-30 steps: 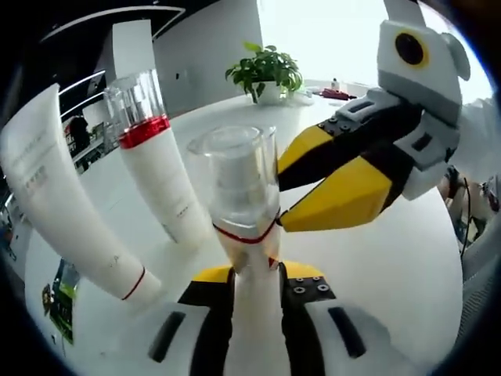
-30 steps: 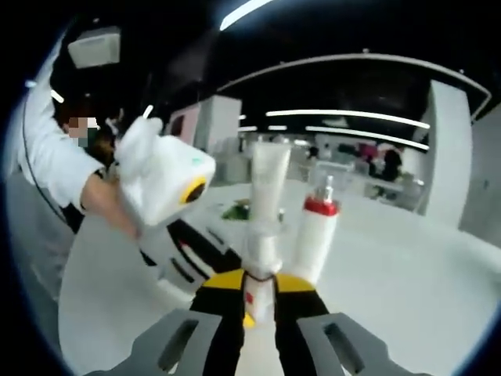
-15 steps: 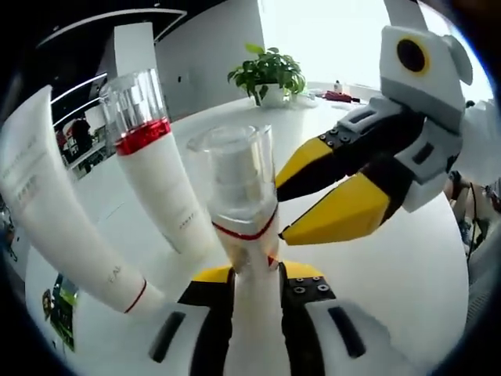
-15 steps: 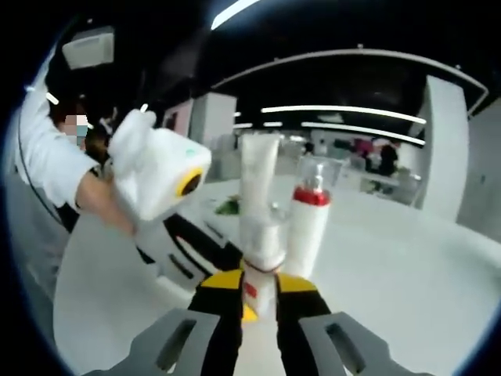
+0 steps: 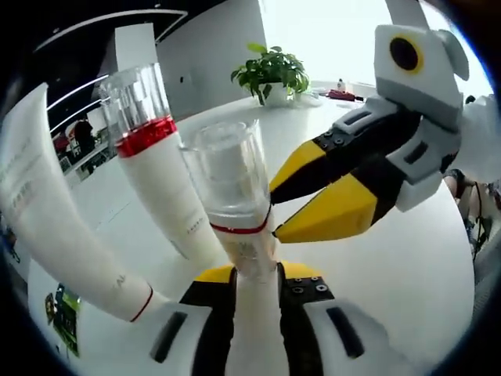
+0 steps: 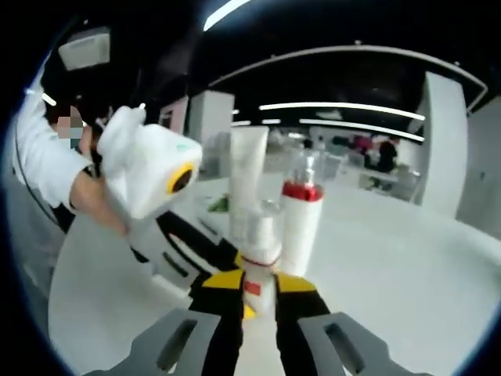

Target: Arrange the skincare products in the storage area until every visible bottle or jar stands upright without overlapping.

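My left gripper (image 5: pixel 257 274) is shut on the lower body of a white bottle (image 5: pixel 235 196) with a clear cap and a thin red ring. My right gripper (image 5: pixel 272 215) reaches in from the right, its yellow jaws a little apart, tips against the bottle just under the ring. In the right gripper view the same bottle (image 6: pixel 259 251) stands just past my right gripper (image 6: pixel 258 286), held from the left by my left gripper (image 6: pixel 235 266). A white bottle with a red band (image 5: pixel 156 180) (image 6: pixel 300 219) and a tall white tube (image 5: pixel 63 227) (image 6: pixel 246 172) stand upright right behind it.
Everything stands on a round white table (image 5: pixel 391 266). A potted plant (image 5: pixel 270 70) sits at its far edge, with small items beside it. A green printed thing (image 5: pixel 59 313) lies near the tube. A person's sleeve and hand (image 6: pixel 70 180) hold the left gripper.
My right gripper's yellow tips have closed the small gap and now touch the held bottle. The bottle leans slightly more to the left in the left gripper view.
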`<act>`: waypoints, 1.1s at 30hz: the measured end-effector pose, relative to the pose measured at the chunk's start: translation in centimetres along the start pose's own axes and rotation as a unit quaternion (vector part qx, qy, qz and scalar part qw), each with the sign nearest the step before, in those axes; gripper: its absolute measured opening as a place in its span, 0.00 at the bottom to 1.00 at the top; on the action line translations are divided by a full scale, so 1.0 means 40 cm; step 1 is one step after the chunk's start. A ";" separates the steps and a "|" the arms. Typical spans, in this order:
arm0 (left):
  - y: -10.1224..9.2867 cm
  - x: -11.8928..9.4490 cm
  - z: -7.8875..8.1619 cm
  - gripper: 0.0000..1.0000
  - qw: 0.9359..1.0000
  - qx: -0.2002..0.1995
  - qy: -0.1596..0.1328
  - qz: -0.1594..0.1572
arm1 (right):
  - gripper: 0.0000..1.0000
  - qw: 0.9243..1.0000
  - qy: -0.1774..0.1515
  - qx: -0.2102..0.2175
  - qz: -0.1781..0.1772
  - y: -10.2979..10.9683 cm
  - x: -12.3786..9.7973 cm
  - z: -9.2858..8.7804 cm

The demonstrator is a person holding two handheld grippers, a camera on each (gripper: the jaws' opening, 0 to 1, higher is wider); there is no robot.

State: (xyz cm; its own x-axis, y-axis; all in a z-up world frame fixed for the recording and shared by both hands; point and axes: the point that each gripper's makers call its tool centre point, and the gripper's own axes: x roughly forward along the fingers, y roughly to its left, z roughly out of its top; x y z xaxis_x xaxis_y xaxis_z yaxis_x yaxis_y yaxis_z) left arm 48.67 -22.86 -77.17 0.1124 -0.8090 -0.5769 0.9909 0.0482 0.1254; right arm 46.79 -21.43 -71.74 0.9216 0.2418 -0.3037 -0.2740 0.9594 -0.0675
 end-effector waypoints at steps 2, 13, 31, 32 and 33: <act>0.001 0.001 0.001 0.21 1.000 0.006 0.000 0.000 | 0.08 1.000 0.001 0.001 0.001 0.002 0.001 -0.003; 0.010 0.001 -0.010 0.19 0.999 0.033 0.025 -0.010 | 0.07 1.000 0.013 0.008 0.010 0.023 0.009 -0.032; -0.091 -0.048 -0.066 0.05 0.997 -0.002 0.025 -0.069 | 0.02 0.997 0.021 0.069 0.022 0.054 -0.025 -0.080; -0.108 -0.061 -0.082 0.07 0.997 -0.021 0.028 -0.076 | 0.01 0.995 0.020 0.092 0.021 0.062 -0.033 -0.092; -0.127 -0.077 -0.085 0.09 0.996 -0.035 0.016 -0.085 | 0.00 0.991 0.022 0.125 0.027 0.081 -0.044 -0.111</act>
State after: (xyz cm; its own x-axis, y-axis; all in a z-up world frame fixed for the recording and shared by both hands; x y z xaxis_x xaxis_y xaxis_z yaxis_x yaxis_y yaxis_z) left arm 43.54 -18.61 -78.77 -0.0558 -0.7897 -0.6110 0.9984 -0.0459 -0.0318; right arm 43.06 -19.37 -75.63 0.8926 0.2931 -0.3425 -0.2409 0.9523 0.1870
